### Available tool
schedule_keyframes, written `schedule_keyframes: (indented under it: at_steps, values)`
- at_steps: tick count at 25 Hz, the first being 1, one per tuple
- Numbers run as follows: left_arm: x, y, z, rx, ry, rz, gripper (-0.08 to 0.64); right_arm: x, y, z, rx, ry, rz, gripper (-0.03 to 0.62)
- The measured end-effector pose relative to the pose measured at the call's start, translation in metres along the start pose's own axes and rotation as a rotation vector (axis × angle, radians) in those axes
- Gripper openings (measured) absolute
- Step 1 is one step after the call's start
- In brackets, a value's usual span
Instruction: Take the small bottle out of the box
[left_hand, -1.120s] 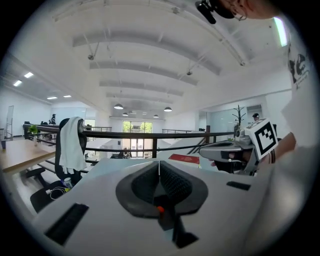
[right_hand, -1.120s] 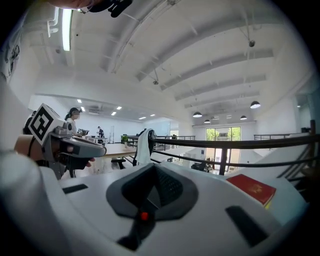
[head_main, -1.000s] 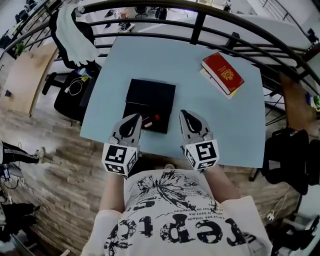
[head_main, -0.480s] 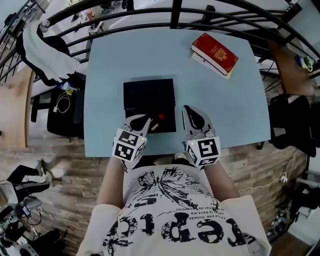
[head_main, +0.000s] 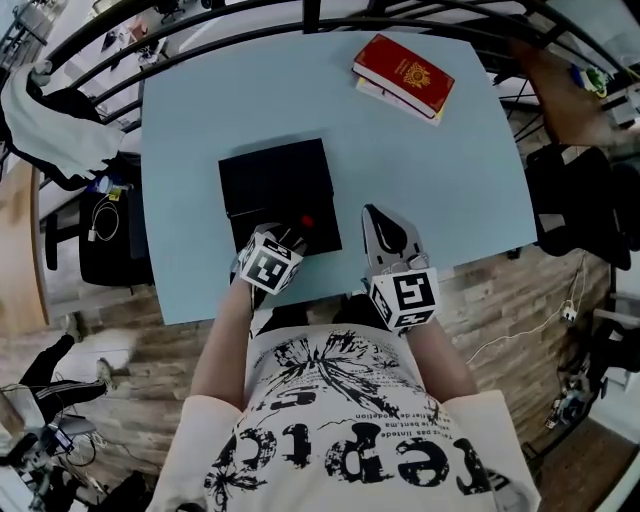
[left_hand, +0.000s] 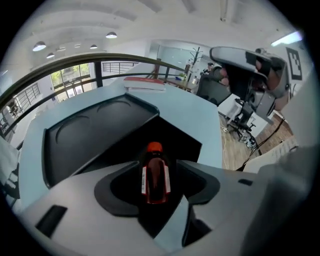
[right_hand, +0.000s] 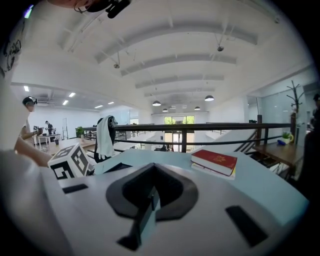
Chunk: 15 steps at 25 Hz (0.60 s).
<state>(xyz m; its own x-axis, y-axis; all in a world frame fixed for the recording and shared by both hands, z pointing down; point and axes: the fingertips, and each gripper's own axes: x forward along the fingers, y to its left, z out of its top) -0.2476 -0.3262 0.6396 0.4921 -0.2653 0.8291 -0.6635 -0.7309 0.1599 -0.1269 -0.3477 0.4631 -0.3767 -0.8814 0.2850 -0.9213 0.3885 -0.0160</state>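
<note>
A small dark-red bottle (left_hand: 155, 175) with an orange-red cap (head_main: 307, 221) lies on its side in the open black box (head_main: 275, 180) near the table's front edge. My left gripper (head_main: 290, 238) tips down over the box's front part. Its jaws are opening and stand either side of the bottle, with dark gaps between the pads and the bottle in the left gripper view, where the left gripper (left_hand: 159, 163) frames it. To the right of the box, my right gripper (head_main: 375, 216) rests over the table, shut and empty; the right gripper (right_hand: 152, 167) shows only a thin slit.
The light-blue table (head_main: 200, 110) carries a red book (head_main: 403, 75) on a second book at its far right corner. A black railing runs behind the table. A chair with a white cloth (head_main: 50, 130) stands to the left.
My left gripper has moved forward and tipped down over the box's front, and its jaws have spread round the bottle. The right gripper has stayed put.
</note>
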Motion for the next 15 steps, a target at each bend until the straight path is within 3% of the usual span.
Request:
schedule_keyframes:
  at_steps: [6,15]
  values:
    - [0.027,0.008,-0.014,-0.026,0.08,0.018,0.245,-0.006,-0.011,-0.008,0.002,0.016,-0.03,0.01]
    - [0.043,0.01,-0.017,-0.086,0.116,0.036,0.245,-0.009,-0.024,-0.011,-0.007,0.034,-0.028,0.011]
